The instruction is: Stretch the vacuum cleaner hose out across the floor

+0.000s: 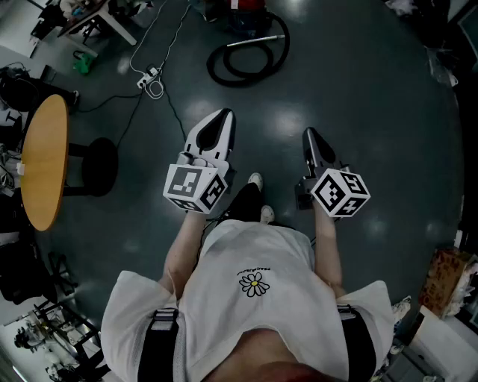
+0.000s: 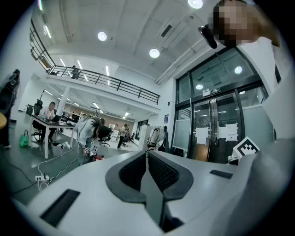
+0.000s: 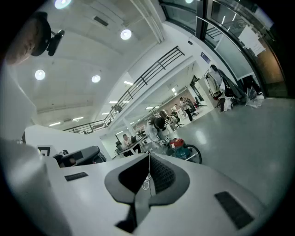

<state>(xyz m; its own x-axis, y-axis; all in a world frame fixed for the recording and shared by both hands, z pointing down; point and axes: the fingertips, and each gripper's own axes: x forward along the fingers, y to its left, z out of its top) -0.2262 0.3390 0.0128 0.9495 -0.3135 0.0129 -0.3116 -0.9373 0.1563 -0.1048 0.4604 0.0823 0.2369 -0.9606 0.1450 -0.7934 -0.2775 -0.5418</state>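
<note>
The black vacuum hose [image 1: 246, 66] lies coiled in a loop on the dark floor ahead of me, with its metal tube [image 1: 258, 40] across the top. The red and blue cleaner body [image 1: 250, 10] stands just behind it. Both grippers are held at waist height, well short of the hose. My left gripper [image 1: 222, 119] is shut and empty, its jaws closed together [image 2: 146, 156]. My right gripper [image 1: 308, 136] is likewise shut with nothing in it [image 3: 149, 156]. In the right gripper view the cleaner [image 3: 180, 145] and a curve of the hose [image 3: 197, 155] show beyond the jaw tips.
A round wooden table [image 1: 43, 160] and a black stool base [image 1: 98, 166] stand to the left. A white power strip [image 1: 149, 77] with trailing cables lies left of the hose. A person [image 2: 88, 131] bends over far off. A cardboard box [image 1: 448, 283] sits at the right.
</note>
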